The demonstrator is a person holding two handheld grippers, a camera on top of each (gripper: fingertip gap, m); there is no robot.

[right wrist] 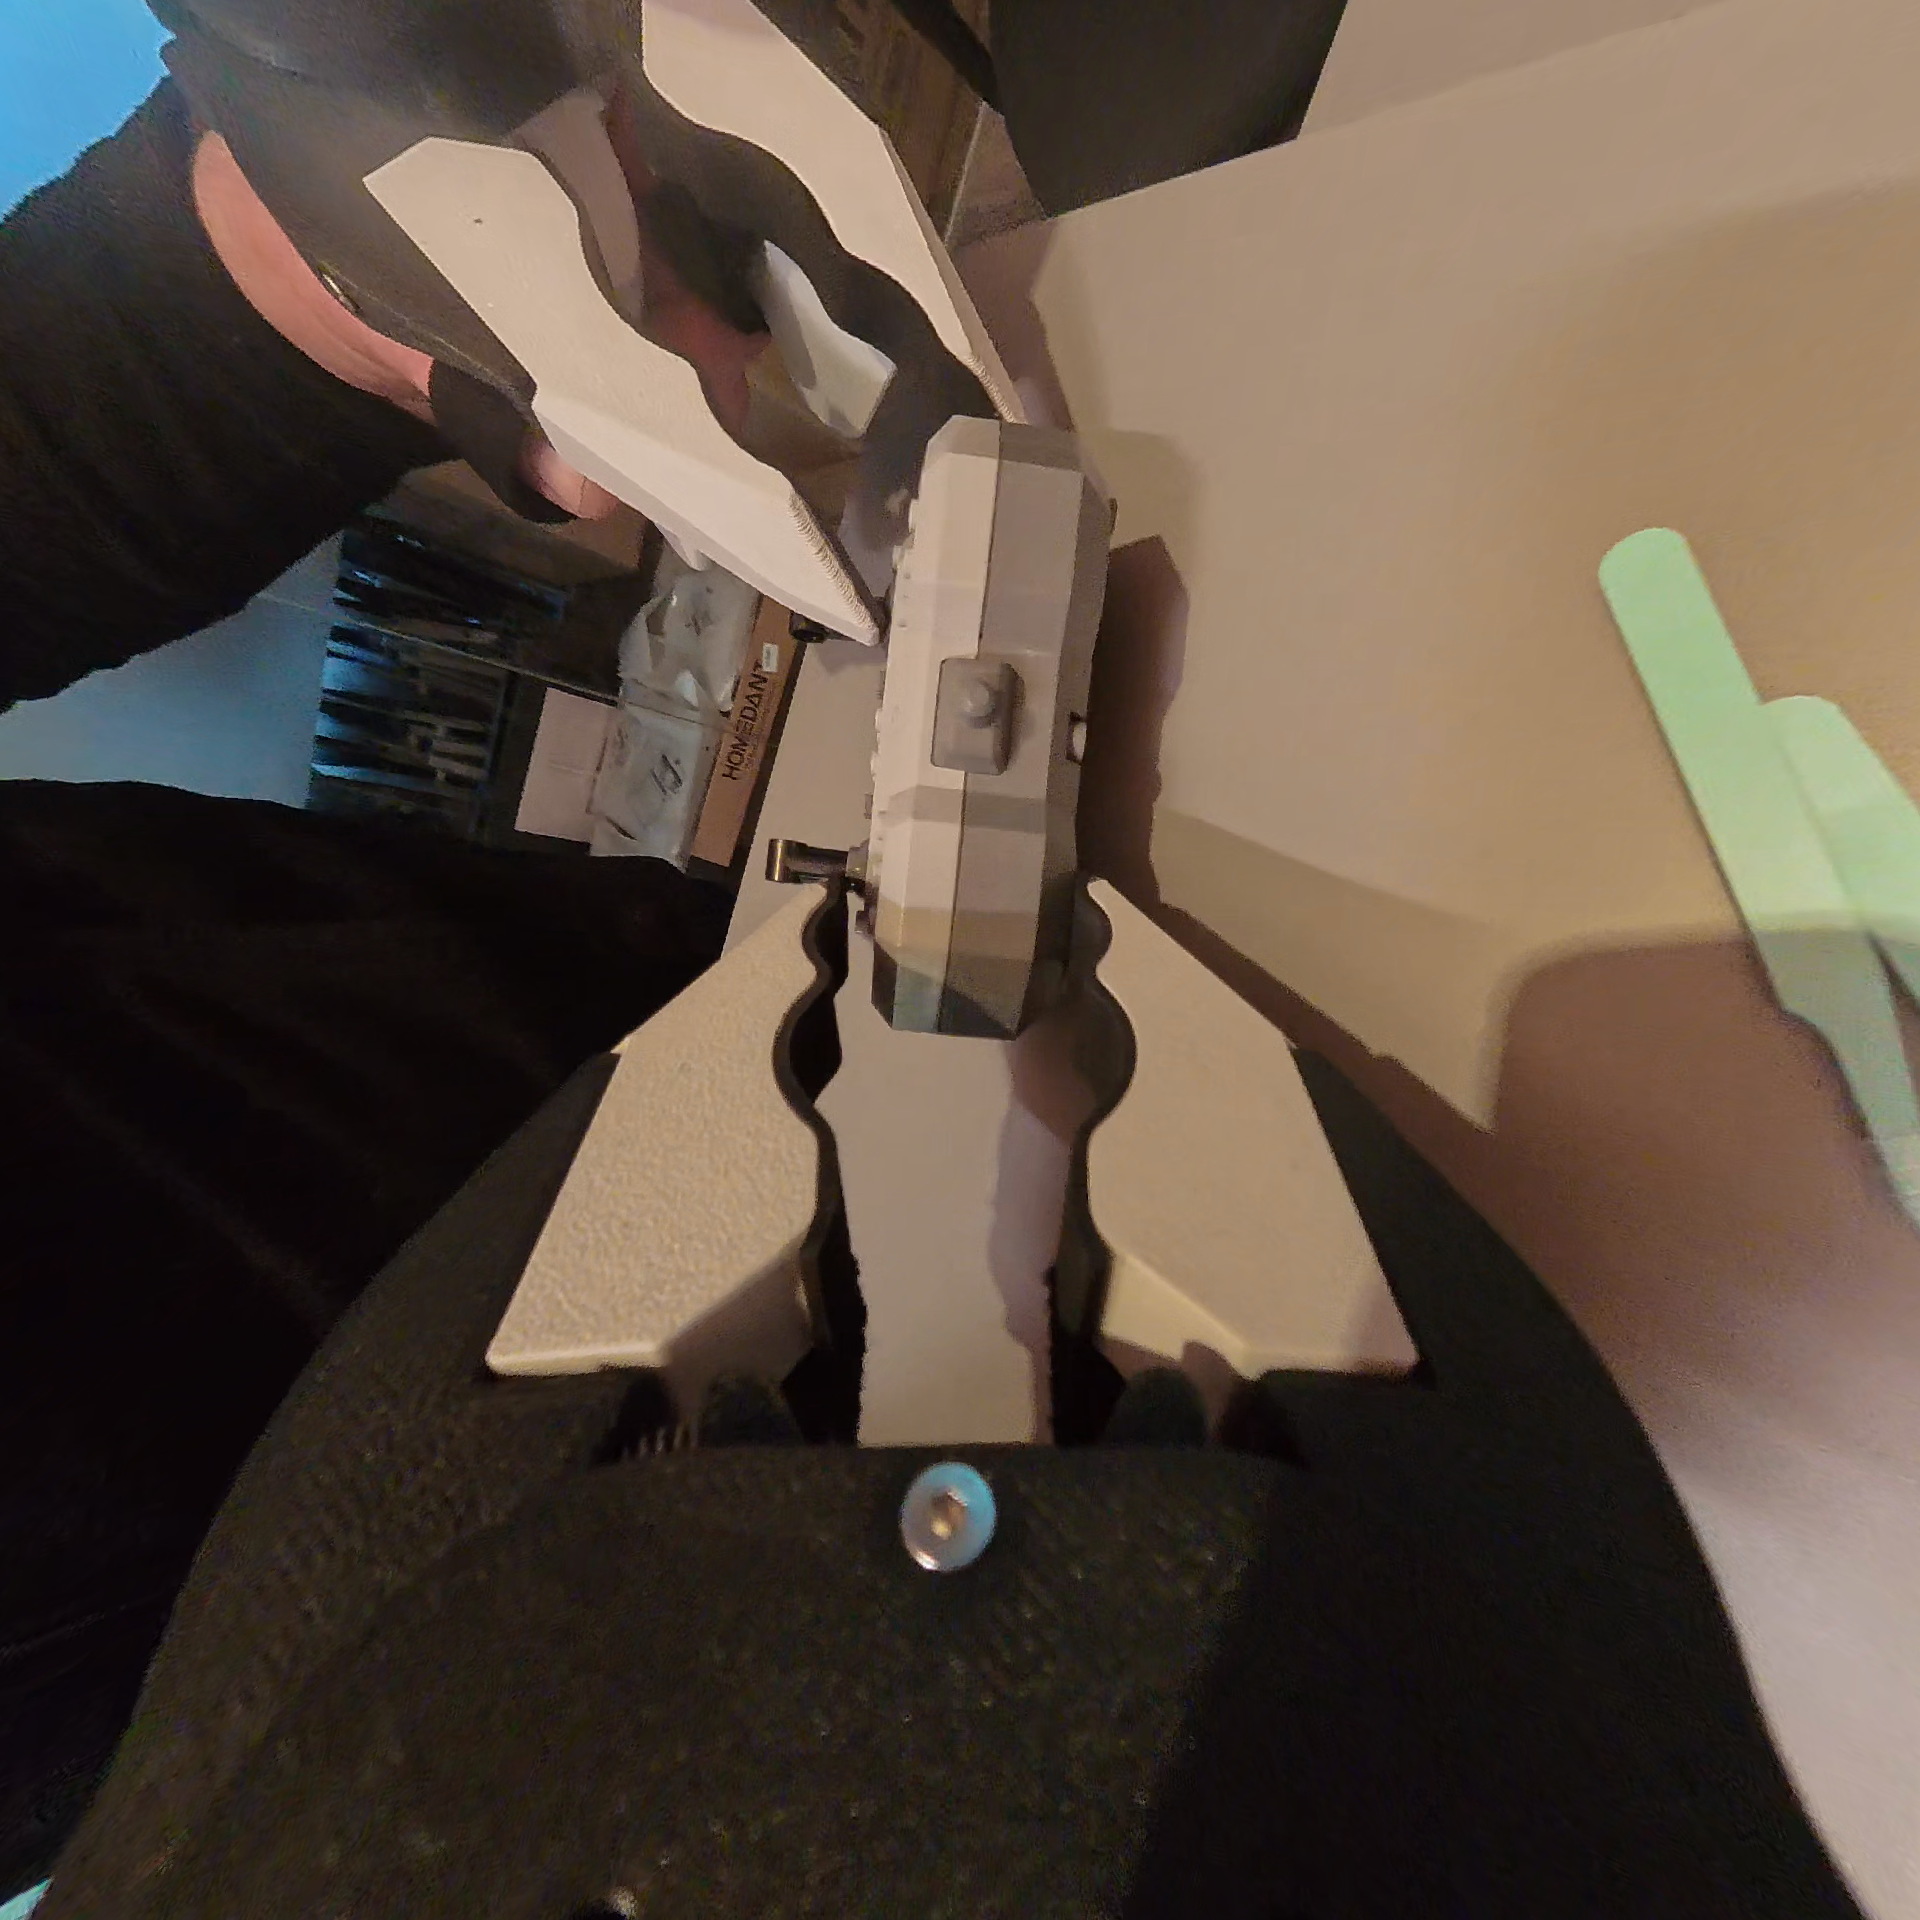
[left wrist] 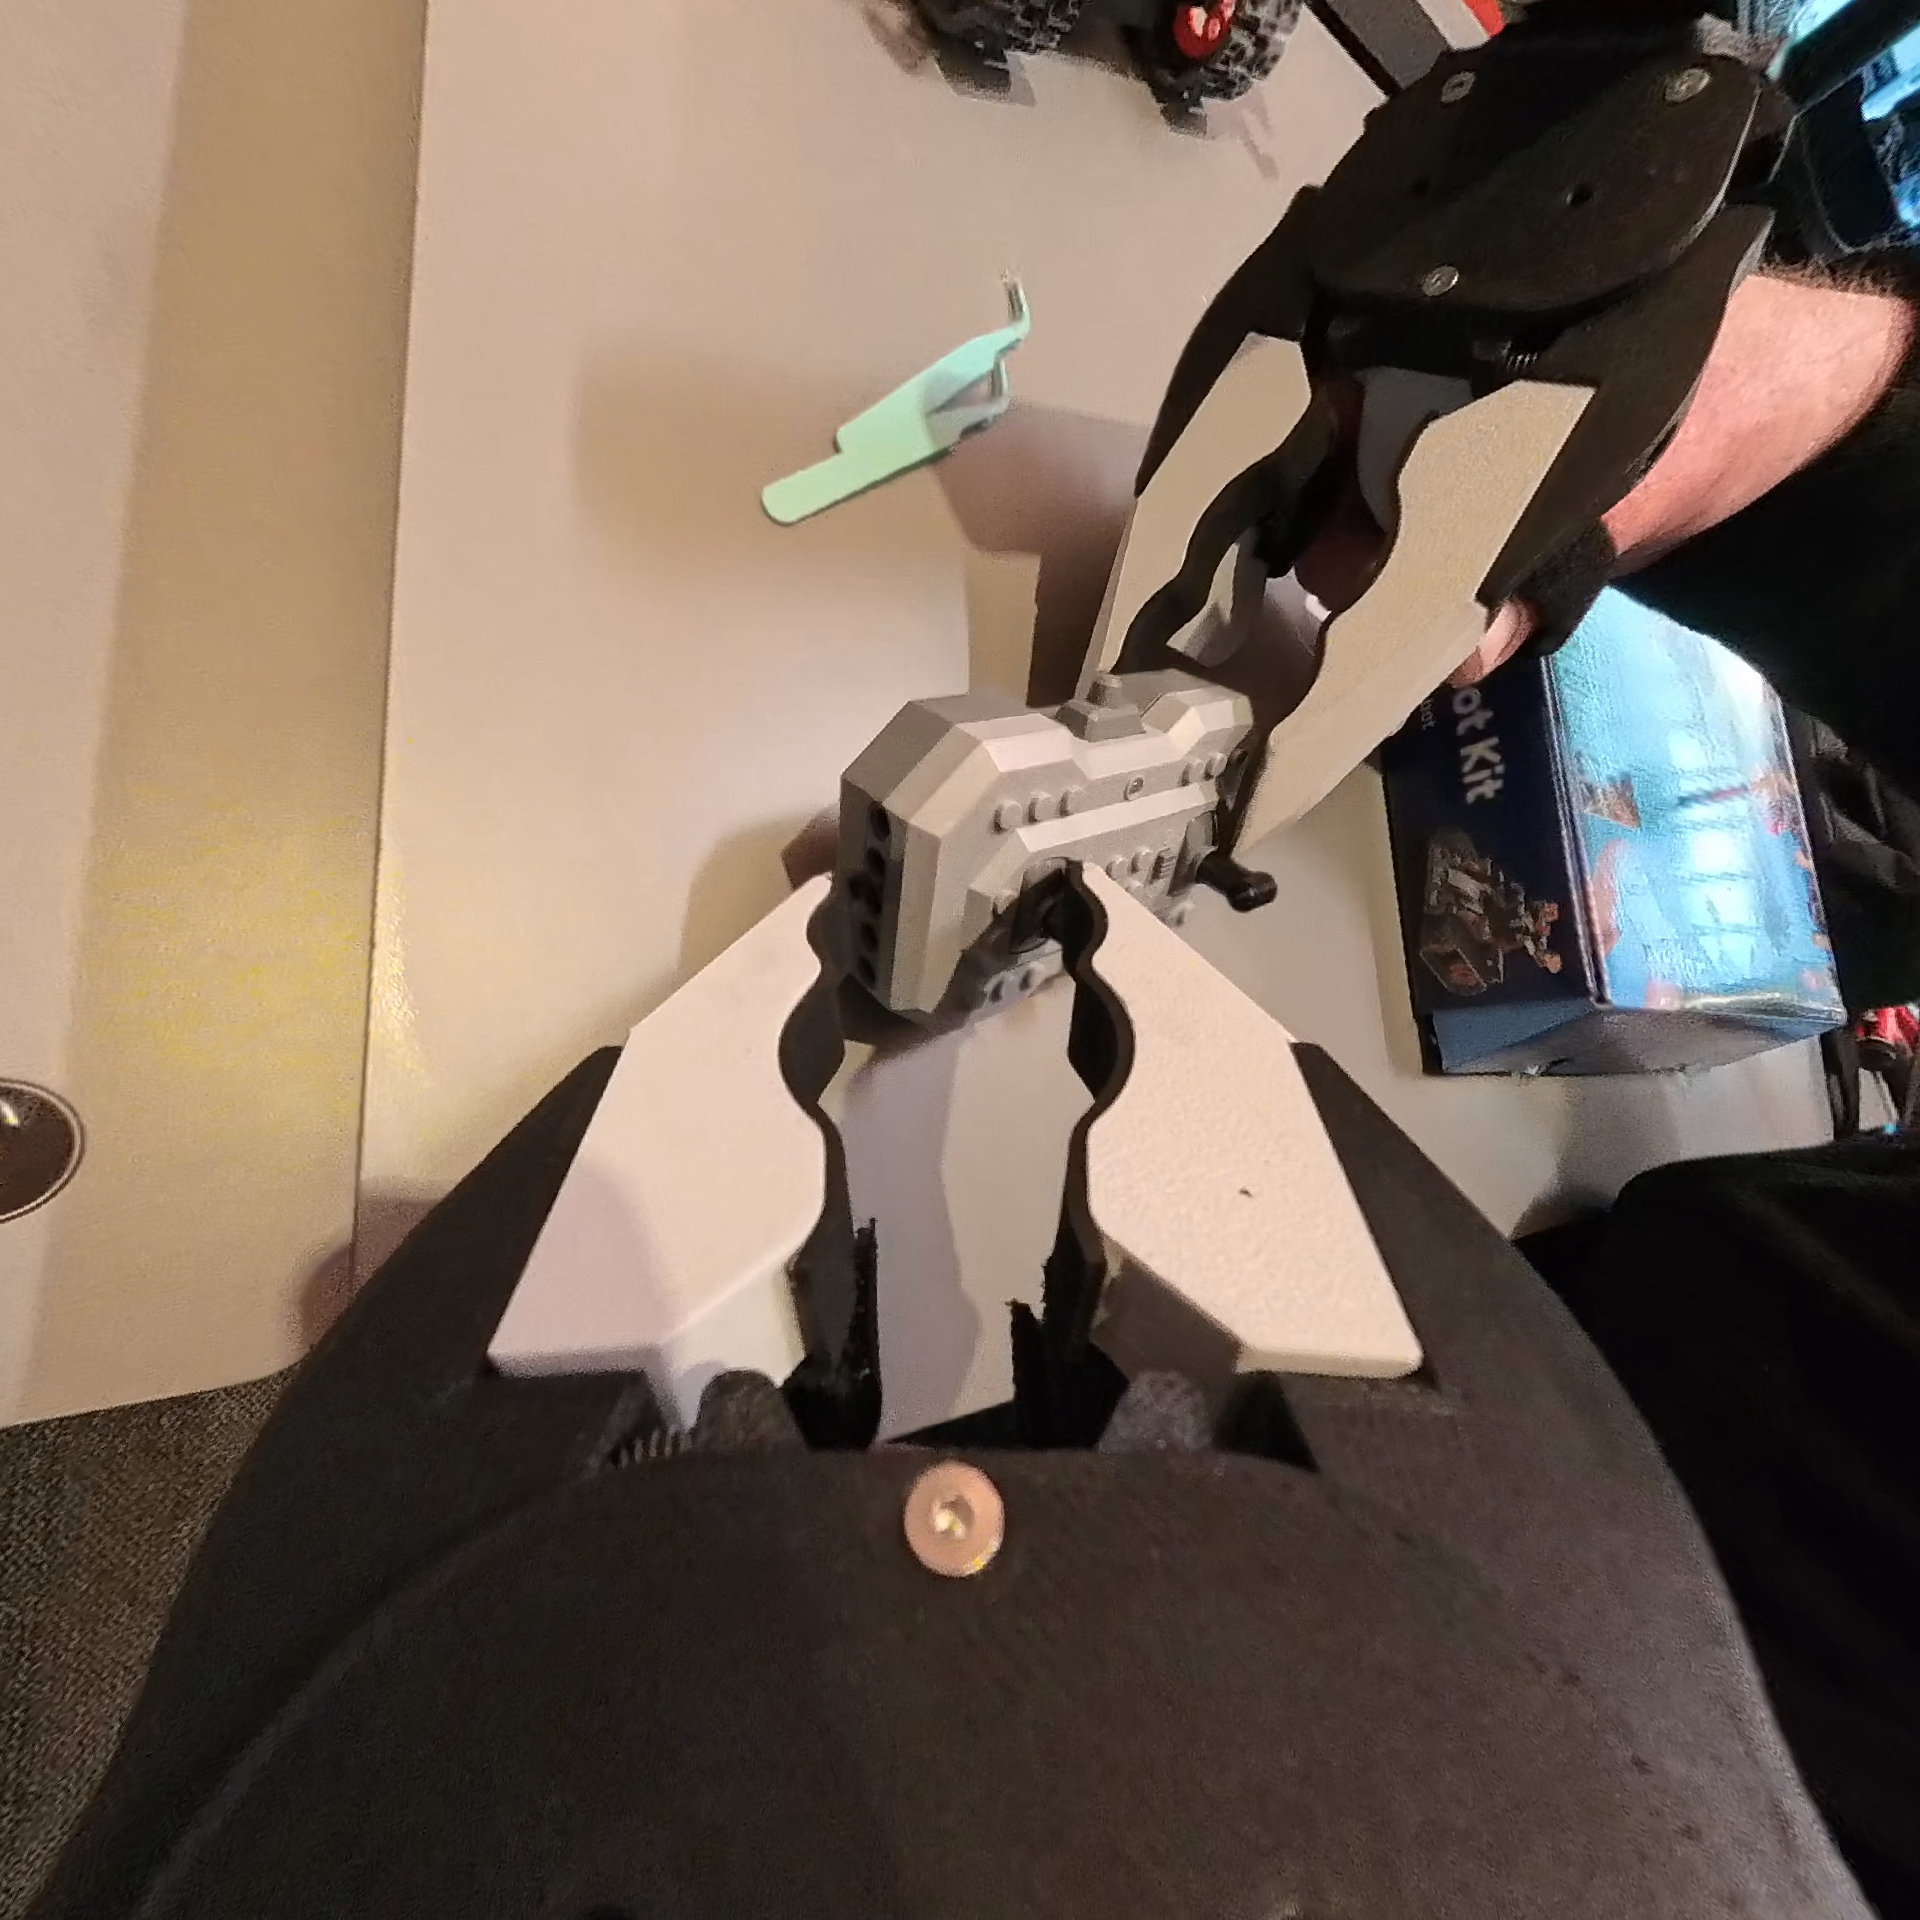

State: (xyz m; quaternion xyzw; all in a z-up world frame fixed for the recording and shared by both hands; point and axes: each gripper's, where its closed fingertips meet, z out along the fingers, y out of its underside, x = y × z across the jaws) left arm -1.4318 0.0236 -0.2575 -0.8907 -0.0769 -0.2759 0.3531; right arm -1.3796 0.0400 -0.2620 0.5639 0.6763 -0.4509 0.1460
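Observation:
A grey brick-built block [left wrist: 1039,821] with studs, side holes and a small black axle pin [left wrist: 1247,888] is held over the white table [left wrist: 675,260]. My left gripper [left wrist: 956,914] is shut on its near end, one finger on the holed side and one on the studded face. My right gripper [left wrist: 1195,738] comes in from the upper right and clamps the far end. In the right wrist view the block [right wrist: 987,707] stands on end. My right gripper [right wrist: 961,914] grips its lower end, and the left gripper [right wrist: 935,509] grips its upper end.
A mint-green flat tool [left wrist: 894,426] lies on the table beyond the block and shows blurred in the right wrist view [right wrist: 1745,779]. A blue product box [left wrist: 1621,852] stands at the right. A toy vehicle with black wheels [left wrist: 1195,42] sits at the far edge. The gap from one gripper's tips to the other's is roughly 6 cm.

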